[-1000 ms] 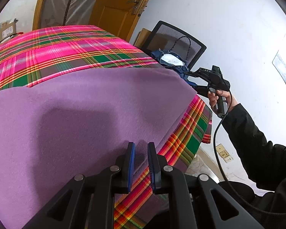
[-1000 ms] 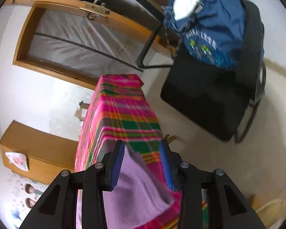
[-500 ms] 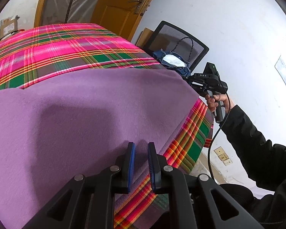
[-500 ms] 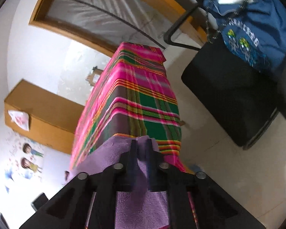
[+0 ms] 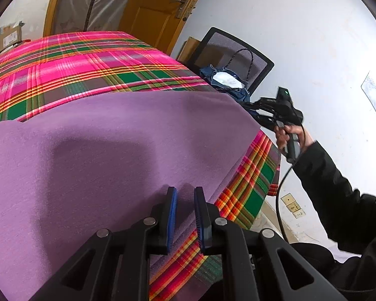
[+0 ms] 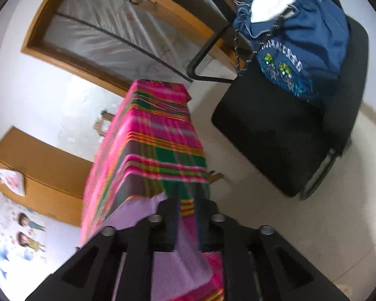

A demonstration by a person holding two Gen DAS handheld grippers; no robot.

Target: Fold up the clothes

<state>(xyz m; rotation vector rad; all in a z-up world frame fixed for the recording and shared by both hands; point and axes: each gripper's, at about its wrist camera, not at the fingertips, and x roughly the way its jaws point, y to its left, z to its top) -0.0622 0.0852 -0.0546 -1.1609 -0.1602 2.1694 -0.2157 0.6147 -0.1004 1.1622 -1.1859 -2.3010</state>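
Note:
A purple cloth (image 5: pixel 107 150) lies spread flat over a table with a pink and green plaid cover (image 5: pixel 87 65). My left gripper (image 5: pixel 185 193) hovers over the cloth's near edge. Its blue pads (image 5: pixel 172 213) stand a little apart with nothing between them. A hand in a black sleeve holds my right gripper (image 5: pixel 250 111) at the cloth's far right corner. In the right wrist view the right gripper (image 6: pixel 187 200) has its jaws opening. The purple cloth's corner (image 6: pixel 185 245) hangs loose between the fingers, over the table's side.
A black mesh chair (image 6: pixel 275 135) holding a blue drawstring bag (image 6: pixel 300 40) stands close beside the table's right end. A wooden door (image 5: pixel 158 7) lies behind the table, and a wooden cabinet (image 6: pixel 32 165) stands against the wall. The person's sleeve (image 5: pixel 338 195) fills the right.
The right gripper closed on the cloth's corner half a second ago and its jaws now stand apart again, with the view swung back towards the chair. The left gripper has stayed put.

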